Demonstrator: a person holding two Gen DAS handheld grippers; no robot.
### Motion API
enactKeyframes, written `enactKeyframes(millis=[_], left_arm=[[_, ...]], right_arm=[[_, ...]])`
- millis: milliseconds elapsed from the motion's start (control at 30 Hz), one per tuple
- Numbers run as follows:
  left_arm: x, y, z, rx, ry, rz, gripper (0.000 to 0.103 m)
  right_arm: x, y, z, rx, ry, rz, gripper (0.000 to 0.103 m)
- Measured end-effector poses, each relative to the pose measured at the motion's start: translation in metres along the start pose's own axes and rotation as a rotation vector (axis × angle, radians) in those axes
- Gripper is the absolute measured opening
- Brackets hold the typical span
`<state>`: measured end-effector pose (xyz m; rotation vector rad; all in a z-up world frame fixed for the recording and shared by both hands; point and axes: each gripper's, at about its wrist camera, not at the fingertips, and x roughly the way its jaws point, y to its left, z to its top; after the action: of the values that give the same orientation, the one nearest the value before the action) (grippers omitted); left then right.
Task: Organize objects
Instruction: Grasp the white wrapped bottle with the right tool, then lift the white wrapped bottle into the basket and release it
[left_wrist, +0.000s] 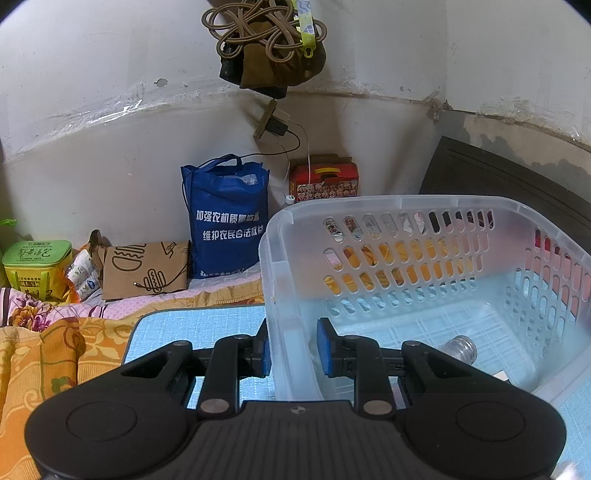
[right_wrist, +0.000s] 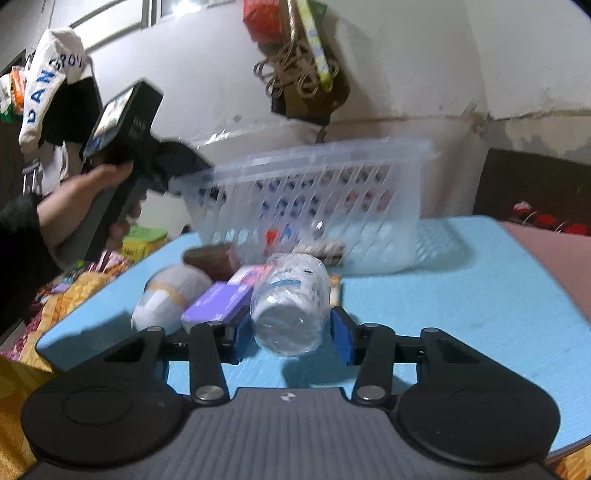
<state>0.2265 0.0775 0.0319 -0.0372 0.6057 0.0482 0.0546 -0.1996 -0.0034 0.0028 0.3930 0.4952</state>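
A translucent plastic basket (left_wrist: 424, 206) with slotted walls stands on the light blue table (left_wrist: 207, 325). My left gripper (left_wrist: 293, 350) straddles the basket's near-left wall, one blue pad outside and one inside, with a gap to the wall. A small clear jar (left_wrist: 461, 349) lies inside the basket. In the right wrist view the basket (right_wrist: 314, 199) is tilted and blurred, with the left gripper at its left rim. My right gripper (right_wrist: 291, 334) has a clear bottle with a white label (right_wrist: 291, 302) between its fingers. A purple box (right_wrist: 218, 304), a white cup (right_wrist: 166, 299) and a brown object (right_wrist: 212, 258) lie beside it.
A blue bag (left_wrist: 225, 218), a red box (left_wrist: 325, 182), a brown paper bag (left_wrist: 146, 269) and a green tin (left_wrist: 35, 264) stand on the bedding by the wall. A dark board (left_wrist: 517, 184) leans at right. Cords hang on the wall (left_wrist: 266, 40).
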Motion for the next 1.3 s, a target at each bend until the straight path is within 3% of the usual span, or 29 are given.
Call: enactKeyframes(millis=[367,733,900,1067,1300], left_arm=[[0.0,-0.002,-0.003,-0.002,-0.004,0.003,0.028],[0.0,-0.003,-0.003,0.002,-0.002,0.006,0.028],[0.0,-0.003,-0.002,0.002,0.0,0.004,0.028],[0.0,-0.002,-0.003,-0.001,0.002,0.002,0.028],[0.001,-0.001,-0.003,-0.006,0.005,-0.008,0.028]], right_arm=[[-0.013,-0.018,0.019,0.019,-0.074,-0.031,0.049],[-0.02,-0.041,0.095,-0.002,-0.221,-0.044,0.049],[0.008,-0.041,0.132,-0.051,-0.201,-0.033,0.049],[0.045,-0.048,0.156,-0.044,-0.104,0.004,0.049],[0.074,-0.054,0.16,-0.032,-0.032,0.001,0.049]])
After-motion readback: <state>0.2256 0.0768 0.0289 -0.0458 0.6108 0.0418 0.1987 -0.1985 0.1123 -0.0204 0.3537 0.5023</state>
